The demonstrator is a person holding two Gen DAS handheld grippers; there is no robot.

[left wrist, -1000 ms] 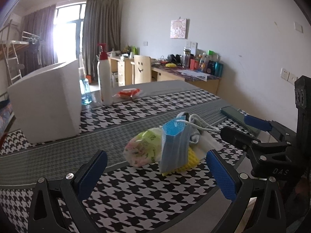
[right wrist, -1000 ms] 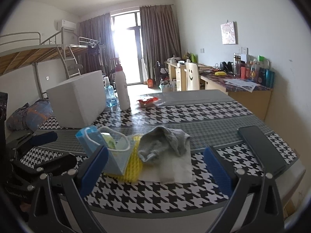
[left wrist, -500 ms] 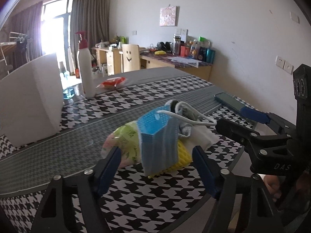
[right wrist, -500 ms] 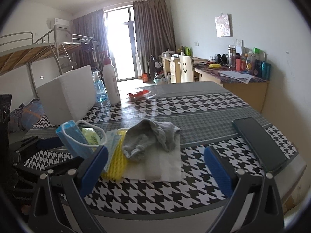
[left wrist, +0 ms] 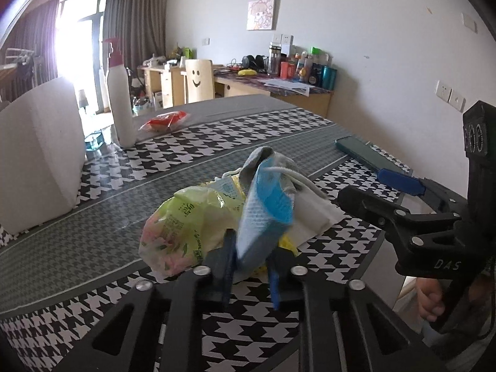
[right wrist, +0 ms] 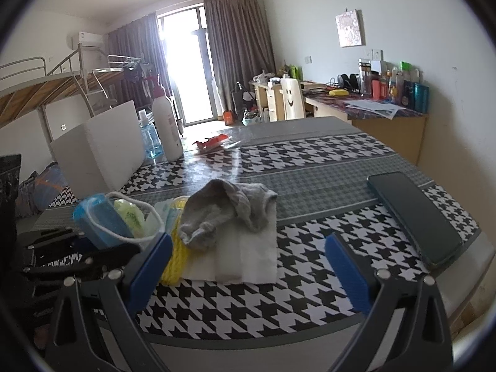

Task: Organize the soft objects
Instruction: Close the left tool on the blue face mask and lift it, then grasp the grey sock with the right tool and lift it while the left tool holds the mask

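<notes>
Left tongs (left wrist: 249,274) closing on blue mask (left wrist: 266,214), table edge (right wrist: 310,339) near

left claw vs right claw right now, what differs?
The left claw has its jaws nearly together and closing on the blue face mask; the right claw stands wide open with nothing between its jaws. The left claw sits at the mask end of the pile; the right claw faces the grey sock and white cloth. Both have blue pads on black frames.

Bare tablecloth (right wrist: 310,167) beyond the pile (right wrist: 217,217); phone (right wrist: 415,214) rightward, foam box (right wrist: 102,152) leftward.
</notes>
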